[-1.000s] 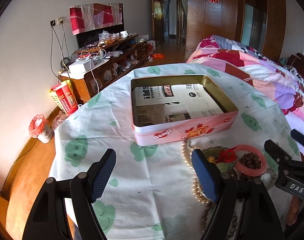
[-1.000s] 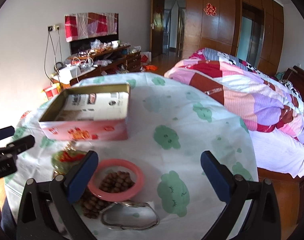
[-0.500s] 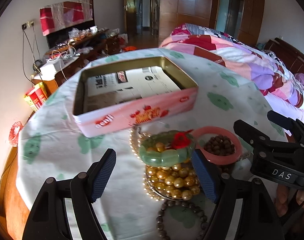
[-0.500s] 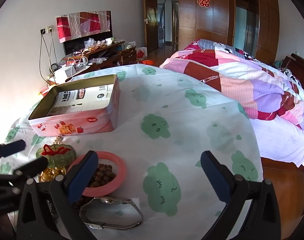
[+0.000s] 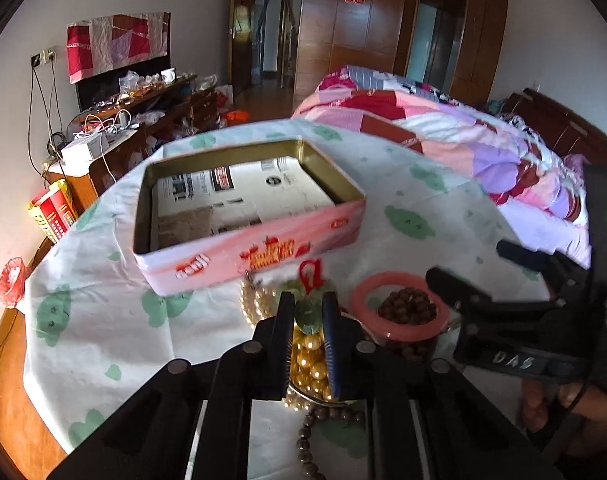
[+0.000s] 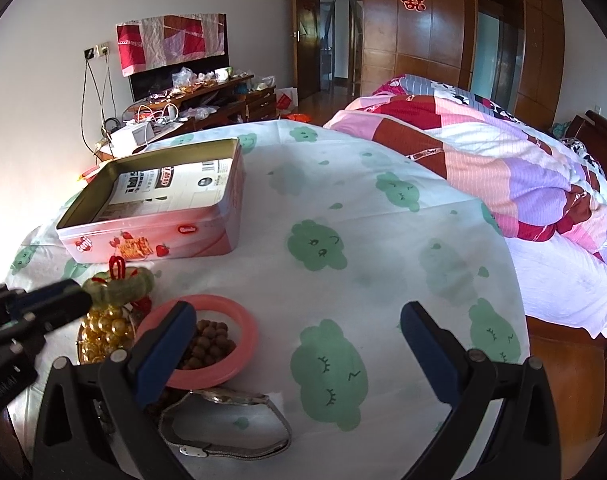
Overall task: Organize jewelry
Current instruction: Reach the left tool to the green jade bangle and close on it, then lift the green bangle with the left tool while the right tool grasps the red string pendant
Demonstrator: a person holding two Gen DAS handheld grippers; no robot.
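Observation:
A green bracelet [image 5: 309, 316] with a red knot lies on a pile of gold beads [image 5: 309, 360], just in front of the open pink tin [image 5: 247, 256]. My left gripper [image 5: 309, 304] is closing its jaws on this bracelet, and the pads touch it on both sides. In the right wrist view the left gripper [image 6: 63, 300] reaches the green bracelet [image 6: 123, 286] from the left. My right gripper [image 6: 297, 314] stands open and holds nothing; its left finger hangs over the pink bangle [image 6: 243, 320], which rings brown beads [image 6: 207, 344].
A pearl strand [image 5: 255, 304] and a dark bead strand [image 5: 315, 432] lie by the pile. A metal watch [image 6: 223, 450] lies near the table's front edge. A quilted bed [image 6: 503, 168] stands to the right and a cluttered cabinet [image 5: 135, 120] at the back left.
The left gripper moved right over the jewelry pile, and its jaws went from wide apart to narrow around the green bracelet. The right gripper stayed about where it was.

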